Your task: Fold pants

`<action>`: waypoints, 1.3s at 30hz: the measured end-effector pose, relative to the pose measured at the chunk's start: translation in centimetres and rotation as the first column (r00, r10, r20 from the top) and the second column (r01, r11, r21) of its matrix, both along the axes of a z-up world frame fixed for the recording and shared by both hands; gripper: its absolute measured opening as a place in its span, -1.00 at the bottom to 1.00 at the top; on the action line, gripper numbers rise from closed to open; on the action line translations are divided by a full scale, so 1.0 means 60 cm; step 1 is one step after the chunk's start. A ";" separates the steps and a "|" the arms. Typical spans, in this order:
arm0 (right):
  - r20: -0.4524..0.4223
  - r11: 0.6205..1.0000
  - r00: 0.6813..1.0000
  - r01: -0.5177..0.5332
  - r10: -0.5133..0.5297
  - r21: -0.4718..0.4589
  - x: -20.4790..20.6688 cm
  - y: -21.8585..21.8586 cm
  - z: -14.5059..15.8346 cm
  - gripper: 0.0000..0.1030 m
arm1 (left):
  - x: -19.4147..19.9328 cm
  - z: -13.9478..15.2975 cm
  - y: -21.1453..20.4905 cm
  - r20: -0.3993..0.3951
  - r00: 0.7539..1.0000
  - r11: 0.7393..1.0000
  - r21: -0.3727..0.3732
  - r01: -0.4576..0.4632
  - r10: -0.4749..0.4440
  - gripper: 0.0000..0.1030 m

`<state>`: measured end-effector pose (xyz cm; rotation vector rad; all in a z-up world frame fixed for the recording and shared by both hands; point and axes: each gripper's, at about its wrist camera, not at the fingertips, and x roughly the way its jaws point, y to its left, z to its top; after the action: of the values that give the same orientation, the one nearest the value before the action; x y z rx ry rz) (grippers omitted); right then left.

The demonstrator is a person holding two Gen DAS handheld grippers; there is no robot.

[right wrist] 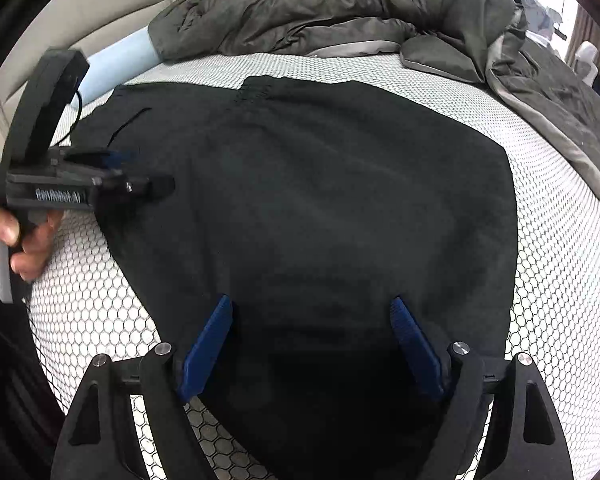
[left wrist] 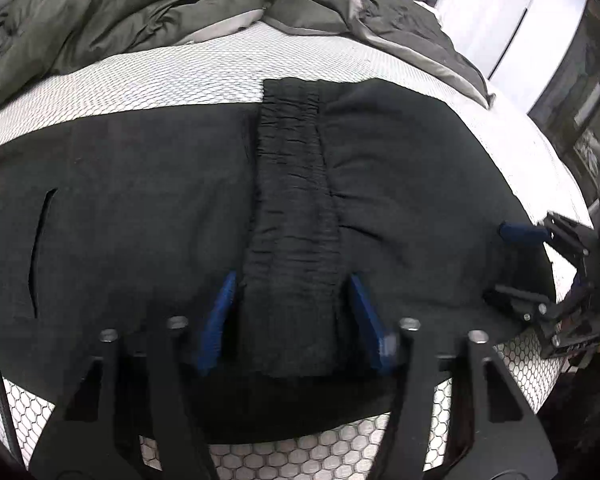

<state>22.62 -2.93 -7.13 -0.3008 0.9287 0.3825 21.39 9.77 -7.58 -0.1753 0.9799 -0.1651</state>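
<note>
Pants (left wrist: pixel 140 200) and duvet (left wrist: pixel 100 12) on mattress (left wrist: pixel 180 76)

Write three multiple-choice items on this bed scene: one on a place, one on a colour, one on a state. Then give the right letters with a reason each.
1. Where do the pants lie?
A. on the mattress
B. on a chair
C. on the floor

2. What colour are the gripper pads?
A. red
B. blue
C. yellow

3. How does the right gripper stand?
A. shut on the duvet
B. shut with nothing in it
C. open above the pants

Answers:
1 A: the black cloth is spread on the honeycomb-patterned mattress, nearer than the grey duvet.
2 B: both wrist views show blue pads.
3 C: in the right wrist view its pads stand wide apart, with the pants lying flat below them.
</note>
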 end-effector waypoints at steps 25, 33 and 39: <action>0.022 0.997 1.000 -0.020 0.019 0.071 0.033 0.006 0.001 0.64 | -0.064 0.052 -0.096 0.124 0.968 0.970 0.136 0.200 -0.217 0.11; 0.056 0.997 0.997 0.056 -0.053 -0.053 0.014 -0.071 0.003 0.63 | -0.108 0.032 -0.049 0.120 0.971 0.970 0.156 0.187 -0.207 0.19; 0.060 0.981 0.990 0.113 -0.124 0.154 -0.016 -0.128 0.040 0.65 | -0.171 0.075 0.096 0.215 0.963 0.986 -0.019 -0.165 0.166 0.68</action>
<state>21.66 -10.63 -4.74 -0.1188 0.8405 0.3282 11.11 15.51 -3.07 -0.2345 0.7448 -0.0300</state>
